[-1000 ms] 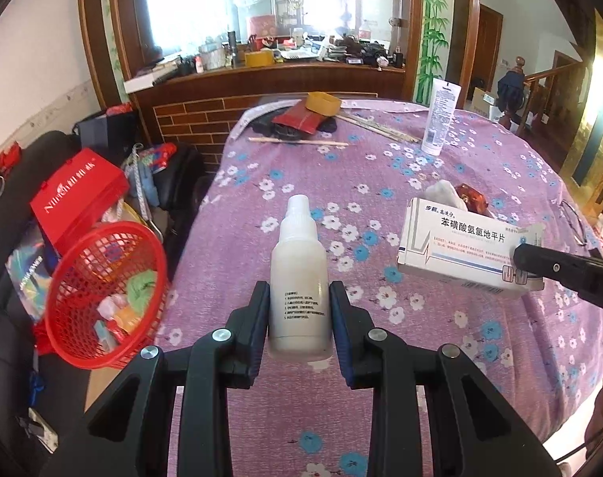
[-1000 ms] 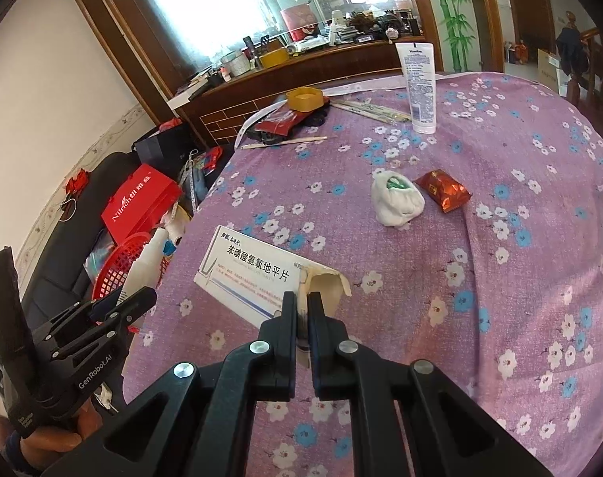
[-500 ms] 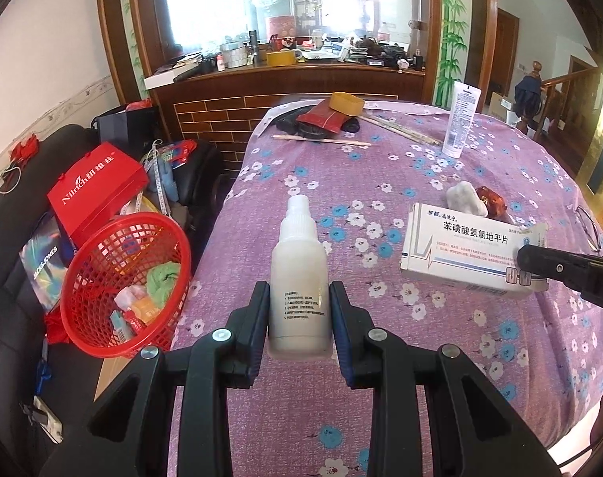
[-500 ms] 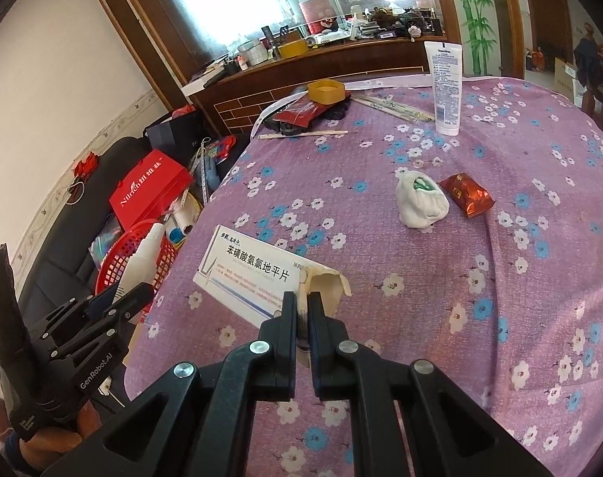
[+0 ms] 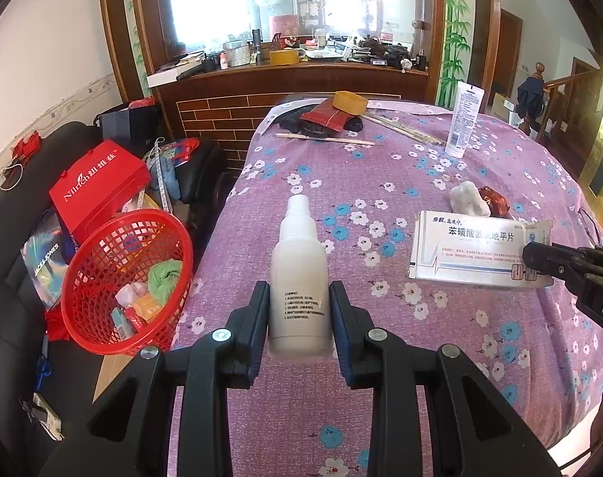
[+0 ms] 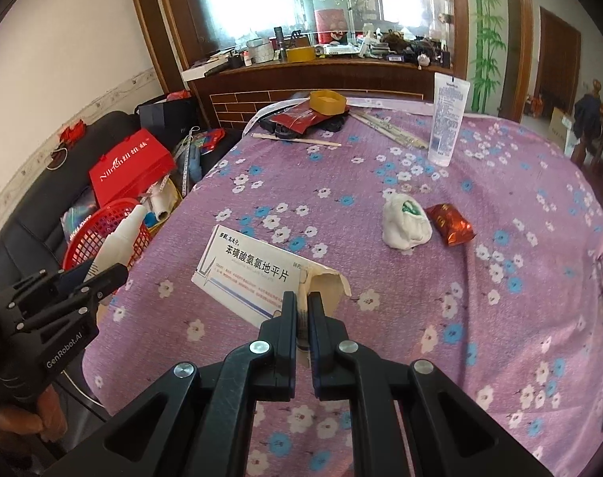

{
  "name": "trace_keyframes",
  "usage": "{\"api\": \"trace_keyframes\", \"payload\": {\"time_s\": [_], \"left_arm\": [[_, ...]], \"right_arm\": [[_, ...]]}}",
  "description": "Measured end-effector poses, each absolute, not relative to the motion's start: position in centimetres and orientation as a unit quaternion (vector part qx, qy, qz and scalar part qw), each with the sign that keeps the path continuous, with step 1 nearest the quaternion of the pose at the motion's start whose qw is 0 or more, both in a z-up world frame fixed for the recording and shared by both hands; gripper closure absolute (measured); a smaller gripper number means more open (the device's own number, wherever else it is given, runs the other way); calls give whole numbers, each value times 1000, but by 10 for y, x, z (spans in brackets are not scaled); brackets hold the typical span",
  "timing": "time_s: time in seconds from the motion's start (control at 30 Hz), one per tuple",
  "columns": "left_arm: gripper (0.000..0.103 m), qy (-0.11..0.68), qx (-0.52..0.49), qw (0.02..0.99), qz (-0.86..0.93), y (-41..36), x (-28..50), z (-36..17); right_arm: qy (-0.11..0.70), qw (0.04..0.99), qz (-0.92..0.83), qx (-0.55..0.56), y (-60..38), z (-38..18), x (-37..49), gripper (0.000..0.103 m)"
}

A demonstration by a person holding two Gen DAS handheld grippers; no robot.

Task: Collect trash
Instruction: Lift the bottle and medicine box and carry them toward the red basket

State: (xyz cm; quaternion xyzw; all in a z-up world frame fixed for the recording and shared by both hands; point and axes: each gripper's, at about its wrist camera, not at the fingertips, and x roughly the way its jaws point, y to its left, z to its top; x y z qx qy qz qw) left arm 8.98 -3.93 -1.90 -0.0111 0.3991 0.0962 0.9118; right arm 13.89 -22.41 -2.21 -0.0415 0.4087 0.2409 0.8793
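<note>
purple tablecloth point(image 5: 381, 397) dotted with white and blue flowers, and there's a milky white bottle point(image 5: 300, 274) with small dark print, clamped between black fingers with blue pads point(image 5: 338, 314). red mesh basket point(image 5: 99, 246) off to the side, green and pink scraps inside. white medicine box point(image 6: 254, 274) with black lettering and a blue line, a white wad point(image 6: 405, 225) with a touch of green, shiny red wrapper point(image 6: 449, 224), white tube point(image 6: 446, 117), red gift box point(image 5: 99, 183) lettered white.
</note>
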Motion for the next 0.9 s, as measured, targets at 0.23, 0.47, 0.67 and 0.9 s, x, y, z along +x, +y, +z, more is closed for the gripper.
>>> {"api": "trace_keyframes", "payload": {"time_s": [0.23,0.47,0.67,0.9], "left_arm": [[74,401,-10,911,93,-43,89,-20],[74,403,-10,911,94,-44,88,-20],[74,402,-12,911,95,-44,87,-20],[74,403,-19,909,102,-37,82,-21]], "right_arm": [[401,883,233,-73,-223,-23,135,97],[399,883,231,-86,-221,-23,133,97],[400,881,235,-87,-217,-22,132,97],[404,875,255,-76,-211,-22,132,97]]}}
